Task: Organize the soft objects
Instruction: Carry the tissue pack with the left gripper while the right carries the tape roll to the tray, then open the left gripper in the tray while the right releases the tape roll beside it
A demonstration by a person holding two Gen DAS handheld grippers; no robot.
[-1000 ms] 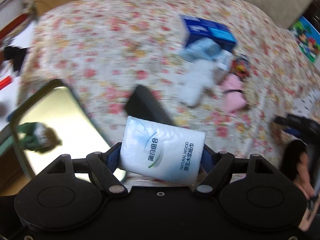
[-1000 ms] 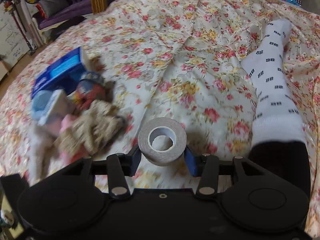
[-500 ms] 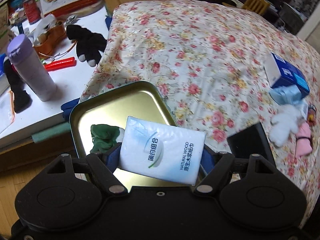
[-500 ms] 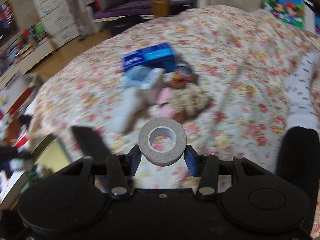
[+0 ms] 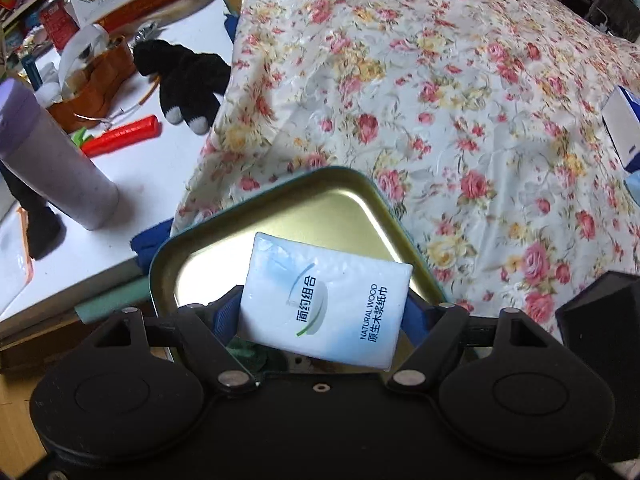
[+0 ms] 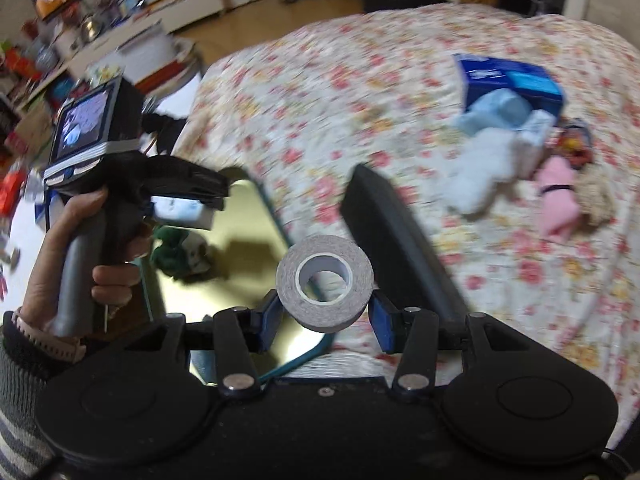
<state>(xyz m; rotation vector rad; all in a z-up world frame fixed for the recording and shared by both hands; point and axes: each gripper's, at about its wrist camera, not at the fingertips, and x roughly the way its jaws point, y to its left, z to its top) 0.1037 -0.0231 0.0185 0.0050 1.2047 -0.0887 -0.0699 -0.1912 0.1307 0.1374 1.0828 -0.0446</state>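
Note:
My left gripper [image 5: 320,312] is shut on a white tissue pack [image 5: 326,300] and holds it just above a gold tin tray [image 5: 304,204] with a green rim. A green soft toy [image 5: 248,354] lies in the tray, mostly hidden under the pack. In the right wrist view my right gripper [image 6: 325,312] is shut on a grey tape roll [image 6: 325,284] above the tray's [image 6: 240,264] near corner. A hand holds the left gripper [image 6: 184,212] with the pack over the green toy [image 6: 176,248]. A white plush [image 6: 480,176], a pink soft item [image 6: 556,196] and a light blue one [image 6: 496,112] lie on the floral bedspread.
A black flat box [image 6: 392,248] lies right of the tray. A blue carton [image 6: 508,76] stands behind the pile. The white desk [image 5: 168,160] at the left carries a purple bottle [image 5: 52,160], a black glove [image 5: 188,76] and a red-handled tool [image 5: 124,136].
My left gripper has carried the tissue pack from over the bed to low above the tray. My right gripper has swung left with the tape roll, from beside the sock to the tray.

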